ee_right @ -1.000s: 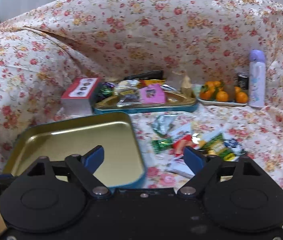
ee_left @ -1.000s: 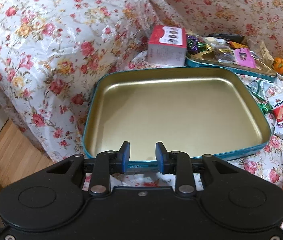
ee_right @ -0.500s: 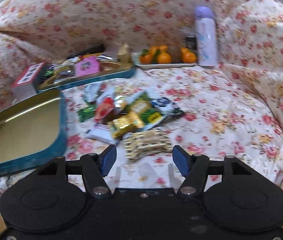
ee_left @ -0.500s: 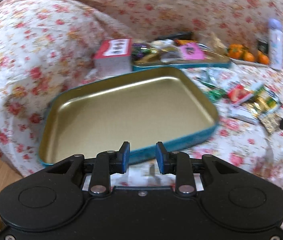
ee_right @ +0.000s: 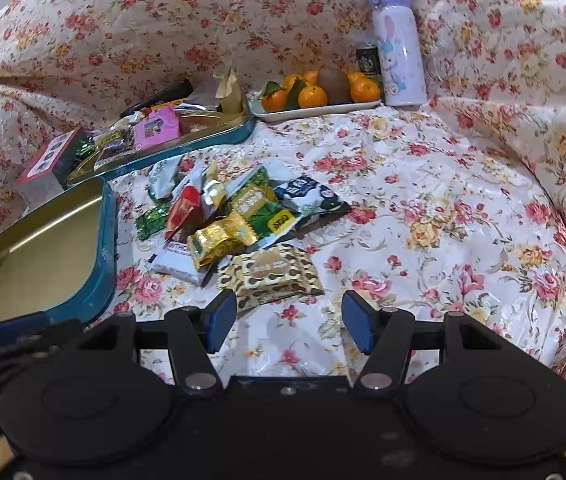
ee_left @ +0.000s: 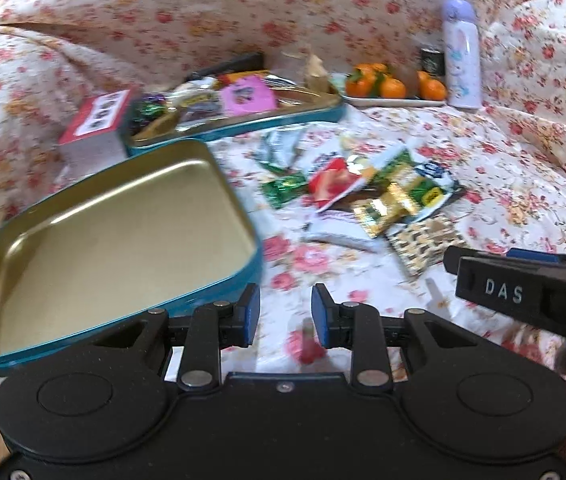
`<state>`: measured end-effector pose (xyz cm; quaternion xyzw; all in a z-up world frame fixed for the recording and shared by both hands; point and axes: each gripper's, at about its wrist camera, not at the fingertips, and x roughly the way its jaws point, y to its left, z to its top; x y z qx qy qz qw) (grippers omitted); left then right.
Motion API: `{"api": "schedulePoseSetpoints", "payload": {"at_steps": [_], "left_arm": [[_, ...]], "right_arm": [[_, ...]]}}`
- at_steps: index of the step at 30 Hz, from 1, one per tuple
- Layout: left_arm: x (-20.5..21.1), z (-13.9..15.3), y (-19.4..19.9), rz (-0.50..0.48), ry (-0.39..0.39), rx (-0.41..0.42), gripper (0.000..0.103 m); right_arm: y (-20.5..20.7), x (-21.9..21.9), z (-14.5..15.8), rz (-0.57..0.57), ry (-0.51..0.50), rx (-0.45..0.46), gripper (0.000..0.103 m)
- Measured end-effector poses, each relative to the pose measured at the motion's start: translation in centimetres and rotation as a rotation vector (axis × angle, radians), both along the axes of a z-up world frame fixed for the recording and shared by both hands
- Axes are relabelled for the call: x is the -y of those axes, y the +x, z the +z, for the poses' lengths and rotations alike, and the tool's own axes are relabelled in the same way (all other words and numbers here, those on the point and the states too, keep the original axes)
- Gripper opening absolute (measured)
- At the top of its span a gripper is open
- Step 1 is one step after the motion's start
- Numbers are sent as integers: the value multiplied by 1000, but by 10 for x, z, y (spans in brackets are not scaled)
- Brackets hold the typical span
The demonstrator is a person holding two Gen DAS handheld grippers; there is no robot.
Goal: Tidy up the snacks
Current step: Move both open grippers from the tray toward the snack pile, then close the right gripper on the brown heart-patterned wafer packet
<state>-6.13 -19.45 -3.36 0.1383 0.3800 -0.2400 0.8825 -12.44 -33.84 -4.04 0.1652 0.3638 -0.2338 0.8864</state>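
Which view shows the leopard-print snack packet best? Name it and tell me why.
The right wrist view: the leopard-print snack packet lies whole and sharp just ahead of the right gripper. The left wrist view shows the packet blurred and off to the right, beside the right gripper's fingers.

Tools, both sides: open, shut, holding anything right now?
Left tool: open a little, empty, nothing between its pads.
Right tool: open and closing, nothing held; leopard-print snack packet lies just ahead.

Both wrist cameras angled down, close; share snack pile (ee_left: 383,196) (ee_right: 235,216).
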Motion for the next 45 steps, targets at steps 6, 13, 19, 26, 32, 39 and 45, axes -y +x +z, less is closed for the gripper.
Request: {"api": "schedulePoseSetpoints", "payload": {"at_steps": [6, 13, 19, 26, 32, 39, 45], "left_arm": [[27, -10, 12, -19, 15, -66, 39], [31, -28, 16, -3, 28, -121, 41], [26, -30, 18, 27, -13, -133, 41], [29, -30, 14, 26, 3, -108, 41], [29, -30, 15, 23, 2, -112, 41], [29, -31, 15, 23, 1, -117, 41], [29, -31, 16, 20, 1, -119, 41]], "right_arm": [[-7, 17, 1, -15, 51, 26, 62], [-9, 30, 3, 5, 165, 61, 63], [-2, 42, -2, 13, 350, 94, 63], [16, 45, -12, 24, 498, 93, 63], [37, 51, -16, -18, 441, 78, 62], [62, 58, -14, -18, 221, 36, 58], [54, 41, -15, 37, 91, 2, 57]]}}
